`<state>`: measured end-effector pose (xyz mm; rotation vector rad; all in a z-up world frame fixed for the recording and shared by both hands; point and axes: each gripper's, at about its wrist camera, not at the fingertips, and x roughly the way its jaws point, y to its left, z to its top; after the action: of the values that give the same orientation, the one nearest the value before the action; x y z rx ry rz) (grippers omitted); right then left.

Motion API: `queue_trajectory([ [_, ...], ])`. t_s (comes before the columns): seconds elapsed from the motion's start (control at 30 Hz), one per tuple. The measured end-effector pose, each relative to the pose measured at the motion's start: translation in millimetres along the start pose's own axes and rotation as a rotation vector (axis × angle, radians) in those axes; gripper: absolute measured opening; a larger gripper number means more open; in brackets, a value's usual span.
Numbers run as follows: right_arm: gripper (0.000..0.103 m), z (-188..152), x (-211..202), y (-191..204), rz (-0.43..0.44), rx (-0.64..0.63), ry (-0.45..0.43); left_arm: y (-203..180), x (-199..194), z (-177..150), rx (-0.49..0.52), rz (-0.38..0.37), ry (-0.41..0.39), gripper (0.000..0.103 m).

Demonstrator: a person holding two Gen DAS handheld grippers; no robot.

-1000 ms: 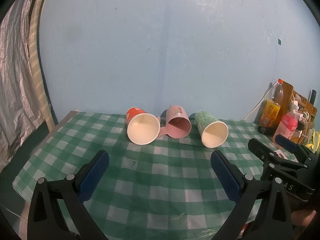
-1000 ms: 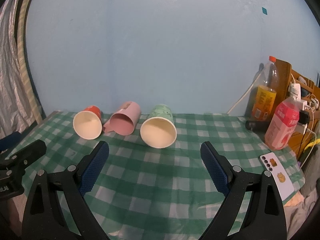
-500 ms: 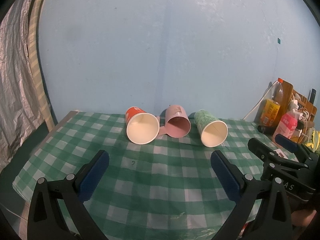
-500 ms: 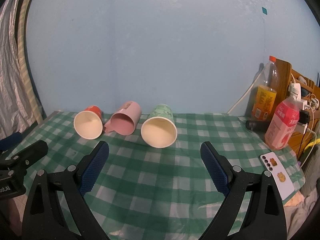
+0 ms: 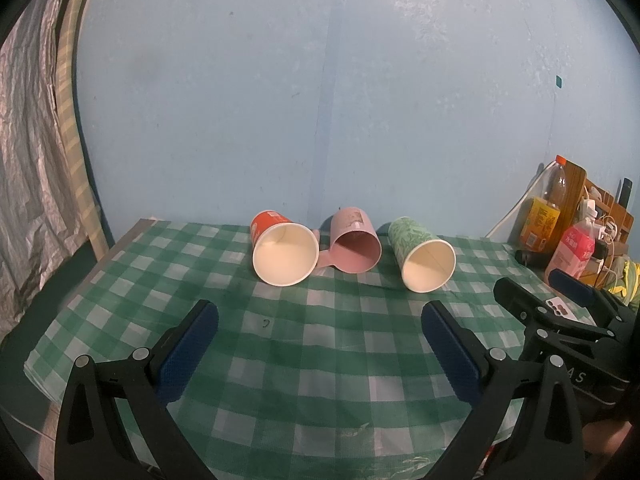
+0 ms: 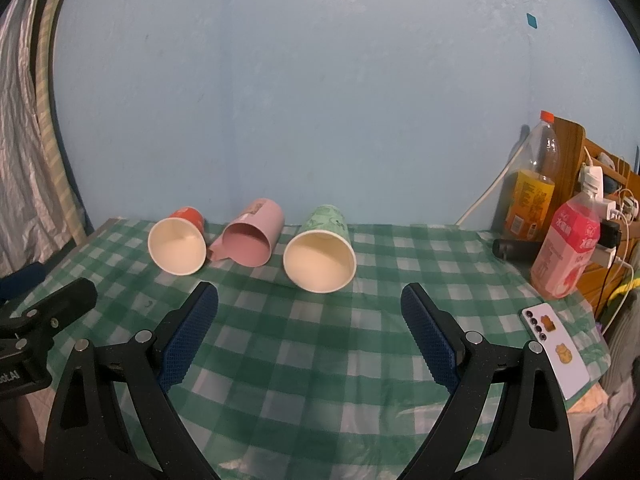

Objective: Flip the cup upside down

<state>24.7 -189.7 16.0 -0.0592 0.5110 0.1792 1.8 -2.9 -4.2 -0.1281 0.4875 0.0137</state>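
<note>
Table [image 6: 320, 344] covered by green-white checked cloth; lying on their sides in a row near the back: red cup [image 6: 178, 245], pink mug [image 6: 250, 238], green cup [image 6: 322, 250], mouths facing camera; phone [image 6: 554, 350] at right edge; bottles far right.

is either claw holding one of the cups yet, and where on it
Nothing is held. The left claw and right claw are both open, short of the three cups lying on their sides.

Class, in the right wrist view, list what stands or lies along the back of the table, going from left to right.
red paper cup → pink mug → green paper cup → orange drink bottle → pink drink bottle
</note>
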Motion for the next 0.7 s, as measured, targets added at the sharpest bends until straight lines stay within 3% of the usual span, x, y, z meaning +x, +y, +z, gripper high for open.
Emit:
queue_trajectory([
  [0.7,0.092,-1.3,0.4,0.2,-0.001,-0.002,0.004,-3.2,0.1,-3.5,0.001,-0.001,0.002,0.102],
])
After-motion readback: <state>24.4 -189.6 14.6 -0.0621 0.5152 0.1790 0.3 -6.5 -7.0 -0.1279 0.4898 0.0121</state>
